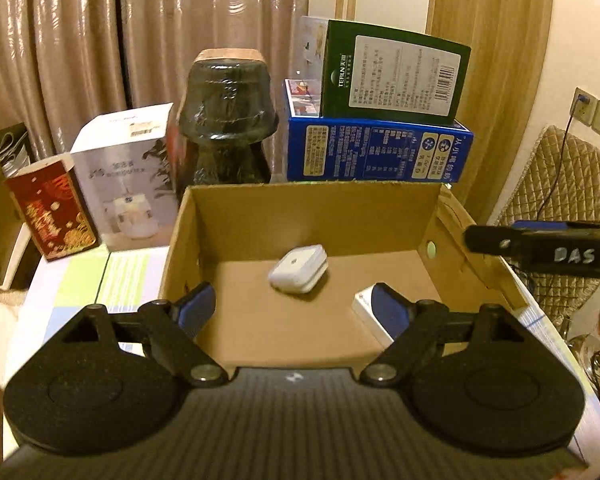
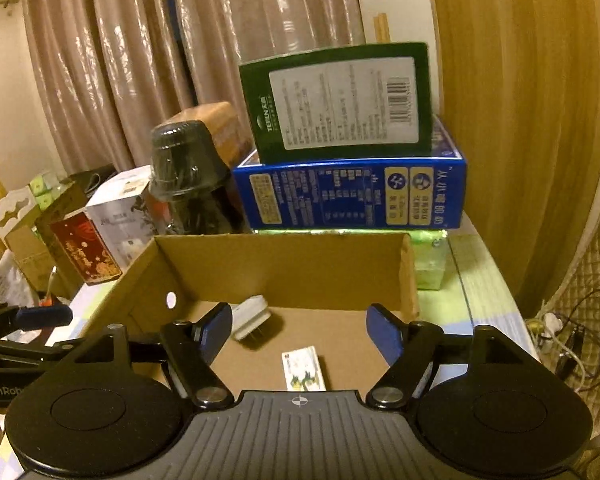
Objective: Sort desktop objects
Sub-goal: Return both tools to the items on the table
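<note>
An open cardboard box (image 1: pixel 312 208) sits on the table in front of both grippers. On its floor lies a white plug adapter (image 1: pixel 298 268), also in the right wrist view (image 2: pixel 252 316) with its prongs showing. A small white printed carton (image 2: pixel 304 368) lies nearer; in the left wrist view this carton (image 1: pixel 362 310) is partly hidden behind a blue pad. My left gripper (image 1: pixel 292 296) hovers open over the box's near-left edge, holding nothing. My right gripper (image 2: pixel 298 312) is open and empty above the box's near side.
Behind the box stand a dark glass jar (image 1: pixel 226 120), a blue carton (image 1: pixel 380 152) with a green carton (image 1: pixel 396 76) on top, a white carton (image 1: pixel 128 184) and a red carton (image 1: pixel 54 208). Curtains hang behind. Cables and a quilted chair (image 1: pixel 560 184) are to the right.
</note>
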Demonstrator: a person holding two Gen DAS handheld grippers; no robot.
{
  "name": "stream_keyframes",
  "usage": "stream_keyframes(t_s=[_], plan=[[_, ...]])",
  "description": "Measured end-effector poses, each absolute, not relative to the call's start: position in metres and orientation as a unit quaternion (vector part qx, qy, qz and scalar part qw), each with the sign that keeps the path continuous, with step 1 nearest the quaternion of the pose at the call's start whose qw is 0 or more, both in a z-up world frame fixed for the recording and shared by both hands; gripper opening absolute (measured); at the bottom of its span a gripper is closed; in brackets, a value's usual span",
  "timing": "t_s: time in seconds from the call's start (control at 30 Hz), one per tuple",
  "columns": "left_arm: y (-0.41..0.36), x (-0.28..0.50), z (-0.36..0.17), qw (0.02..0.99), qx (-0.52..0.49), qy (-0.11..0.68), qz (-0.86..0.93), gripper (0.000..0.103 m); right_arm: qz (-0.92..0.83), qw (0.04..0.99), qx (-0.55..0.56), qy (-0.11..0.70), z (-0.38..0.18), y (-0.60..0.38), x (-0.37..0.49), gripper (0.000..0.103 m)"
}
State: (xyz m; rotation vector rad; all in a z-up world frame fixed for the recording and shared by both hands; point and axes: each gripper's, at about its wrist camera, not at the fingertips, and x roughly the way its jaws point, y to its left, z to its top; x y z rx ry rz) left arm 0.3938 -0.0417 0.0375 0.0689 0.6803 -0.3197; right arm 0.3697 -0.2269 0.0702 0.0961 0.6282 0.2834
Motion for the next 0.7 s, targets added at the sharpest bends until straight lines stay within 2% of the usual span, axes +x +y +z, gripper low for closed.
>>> stream_keyframes(t_s=[0.4, 0.57, 0.7], plan=[[0.012, 0.274, 0.048, 0.929, 0.003, 0.347, -0.128, 0.090, 0.132, 0.942, 0.022, 0.307, 0.077, -0.246, 0.216, 0.095], [0.030, 0.215, 0.048, 0.931, 0.015, 0.347, -0.114, 0.095, 0.139, 0.937, 0.000, 0.320, 0.065, -0.244, 0.150, 0.101], [0.040, 0.175, 0.045, 0.929, 0.038, 0.352, -0.105, 0.097, 0.133, 0.932, 0.014, 0.337, 0.052, -0.248, 0.109, 0.101]])
